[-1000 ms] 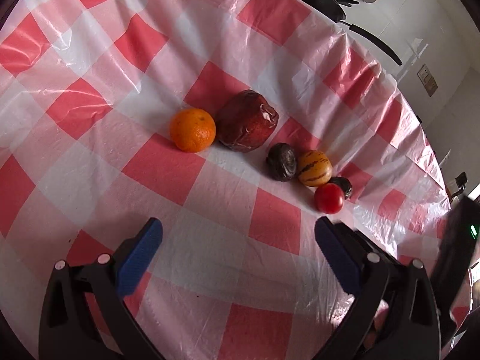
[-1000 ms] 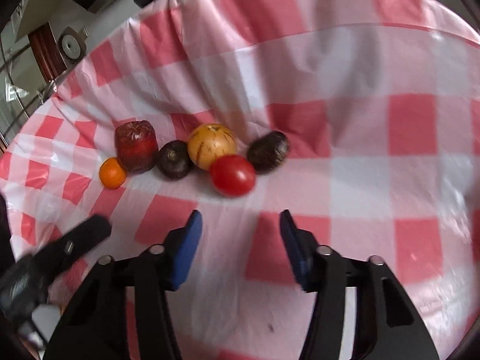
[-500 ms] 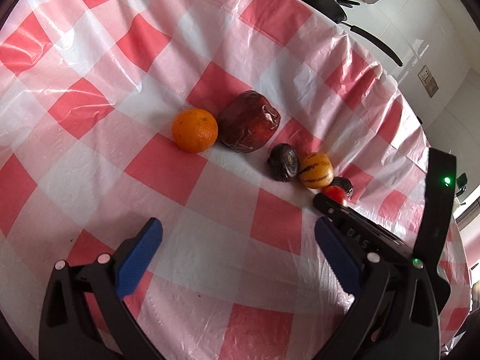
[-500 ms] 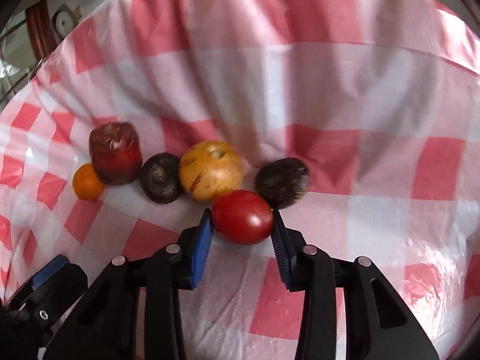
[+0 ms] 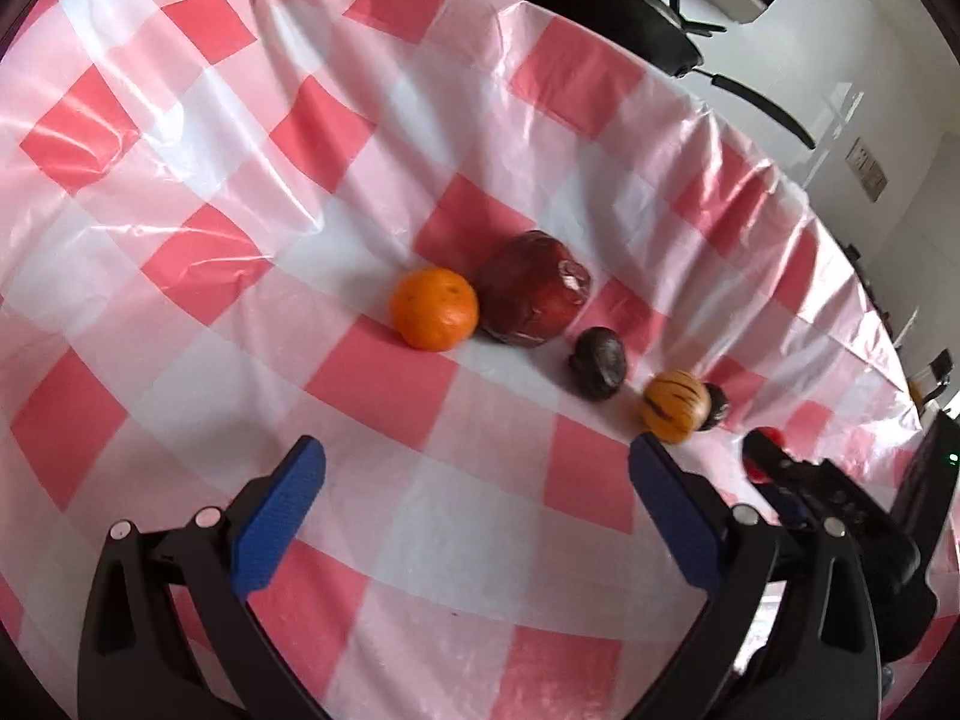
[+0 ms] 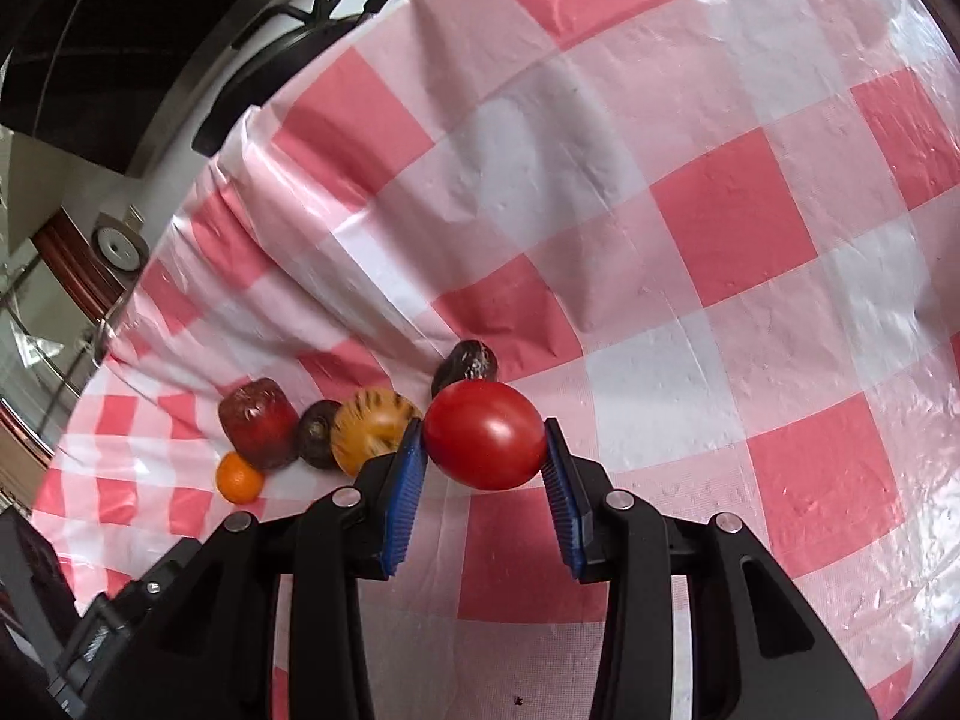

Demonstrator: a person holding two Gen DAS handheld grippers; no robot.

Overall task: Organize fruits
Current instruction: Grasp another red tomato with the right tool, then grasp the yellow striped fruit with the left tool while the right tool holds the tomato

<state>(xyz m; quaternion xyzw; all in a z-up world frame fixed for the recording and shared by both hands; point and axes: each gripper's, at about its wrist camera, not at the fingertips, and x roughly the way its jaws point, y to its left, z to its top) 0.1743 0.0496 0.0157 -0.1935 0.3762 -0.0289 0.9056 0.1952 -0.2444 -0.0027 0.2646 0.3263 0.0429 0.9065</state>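
My right gripper (image 6: 485, 450) is shut on a red tomato (image 6: 485, 435), its blue pads pressing both sides, with the tomato held above the cloth. Behind it lie a dark wrinkled fruit (image 6: 467, 363), a yellow striped fruit (image 6: 369, 429), a small dark round fruit (image 6: 318, 432), a dark red fruit (image 6: 258, 423) and an orange (image 6: 240, 476). In the left wrist view, my left gripper (image 5: 477, 480) stands open and bare over the cloth, short of the orange (image 5: 433, 317), dark red fruit (image 5: 533, 288), dark round fruit (image 5: 599, 363) and striped fruit (image 5: 675, 405). The right gripper (image 5: 762, 456) shows there with a sliver of tomato.
A red-and-white checked plastic cloth (image 5: 180, 180) covers the table and drapes over its far edge. A black pan (image 5: 600, 0) with a long handle sits beyond that edge, against a white wall. Bare cloth stretches to the left of the fruit row.
My right gripper moved up to the tomato, shut on it and lifted it away from the row, rolling a little. The left gripper has stayed open and nearly still.
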